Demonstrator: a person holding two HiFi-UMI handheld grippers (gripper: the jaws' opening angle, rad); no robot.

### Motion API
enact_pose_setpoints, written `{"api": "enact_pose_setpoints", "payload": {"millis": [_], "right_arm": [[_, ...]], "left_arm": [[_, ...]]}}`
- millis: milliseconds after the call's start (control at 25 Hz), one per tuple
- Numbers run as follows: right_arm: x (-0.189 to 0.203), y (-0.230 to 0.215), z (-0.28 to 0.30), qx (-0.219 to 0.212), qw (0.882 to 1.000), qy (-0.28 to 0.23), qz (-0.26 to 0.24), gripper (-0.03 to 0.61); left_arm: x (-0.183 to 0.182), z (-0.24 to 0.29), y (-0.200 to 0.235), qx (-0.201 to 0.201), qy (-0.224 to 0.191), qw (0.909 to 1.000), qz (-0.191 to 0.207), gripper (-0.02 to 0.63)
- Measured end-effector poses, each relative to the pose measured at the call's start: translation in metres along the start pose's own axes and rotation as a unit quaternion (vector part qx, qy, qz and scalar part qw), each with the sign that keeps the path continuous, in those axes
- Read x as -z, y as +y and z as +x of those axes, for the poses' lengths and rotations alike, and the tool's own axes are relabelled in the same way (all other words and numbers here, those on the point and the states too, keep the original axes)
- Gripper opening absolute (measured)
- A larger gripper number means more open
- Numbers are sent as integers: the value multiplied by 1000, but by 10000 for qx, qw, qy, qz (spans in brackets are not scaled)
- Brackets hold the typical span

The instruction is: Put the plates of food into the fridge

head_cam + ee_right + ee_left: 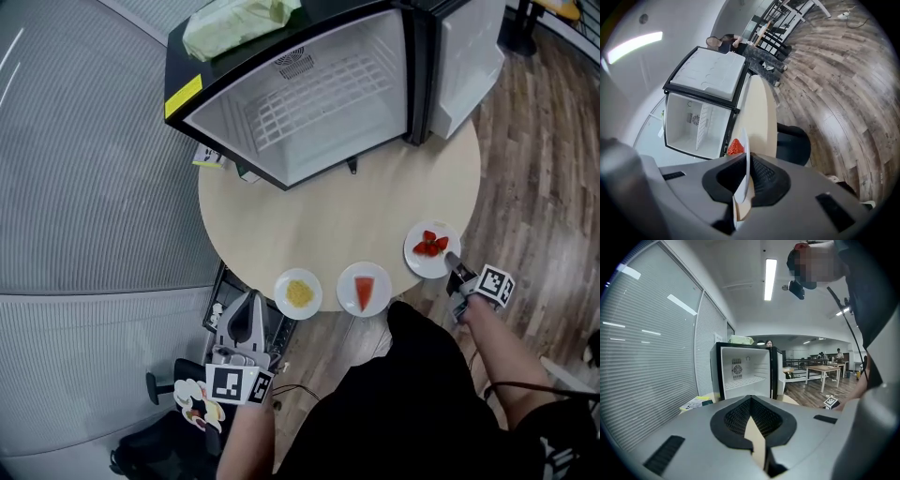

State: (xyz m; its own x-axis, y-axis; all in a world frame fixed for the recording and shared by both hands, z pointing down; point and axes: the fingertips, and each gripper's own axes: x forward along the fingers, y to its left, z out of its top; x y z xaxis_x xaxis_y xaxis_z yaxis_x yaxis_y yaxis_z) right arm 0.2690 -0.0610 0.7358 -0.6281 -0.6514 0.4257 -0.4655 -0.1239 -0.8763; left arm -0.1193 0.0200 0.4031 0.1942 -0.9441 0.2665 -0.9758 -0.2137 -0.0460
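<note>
Head view: the fridge stands open at the far side of the round table, its door swung to the right; the wire shelf and the floor beneath it are bare, so no plate has gone in yet; a green bundle lies on the fridge top. All three plates sit along the near edge of the table: the yellow-food plate at the left, the red-wedge plate just beside it, and the strawberry plate further right. The right gripper reaches in from the near right and meets the near rim of the strawberry plate; the left gripper hangs off the table at the near left, close to the yellow-food plate but not touching it.

Left gripper view: the jaws are drawn together with nothing between them; they point across the table at the open fridge, well apart from it.

Right gripper view: the jaws are clamped narrowly on the thin white rim of the strawberry plate, which runs edge-on between the pads; a strawberry shows just past them, with the open fridge beyond.

As I judge it, the task is at its start: the first plate is gripped but appears not yet lifted; all three must still be carried to the fridge.
</note>
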Motion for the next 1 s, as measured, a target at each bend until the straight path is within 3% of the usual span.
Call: {"api": "enact_pose_setpoints", "payload": {"millis": [160, 640, 1000], "right_arm": [[-10, 18, 6, -403, 9992, 19, 1, 25], [-32, 82, 45, -866, 9957, 260, 173, 25], [-43, 179, 75, -1435, 9881, 552, 8, 25]], "left_arm": [[-9, -1, -1, -63, -67, 9999, 73, 5], [-21, 8, 17, -442, -191, 9988, 31, 5], [-35, 6, 35, -792, -533, 9954, -112, 5]]}}
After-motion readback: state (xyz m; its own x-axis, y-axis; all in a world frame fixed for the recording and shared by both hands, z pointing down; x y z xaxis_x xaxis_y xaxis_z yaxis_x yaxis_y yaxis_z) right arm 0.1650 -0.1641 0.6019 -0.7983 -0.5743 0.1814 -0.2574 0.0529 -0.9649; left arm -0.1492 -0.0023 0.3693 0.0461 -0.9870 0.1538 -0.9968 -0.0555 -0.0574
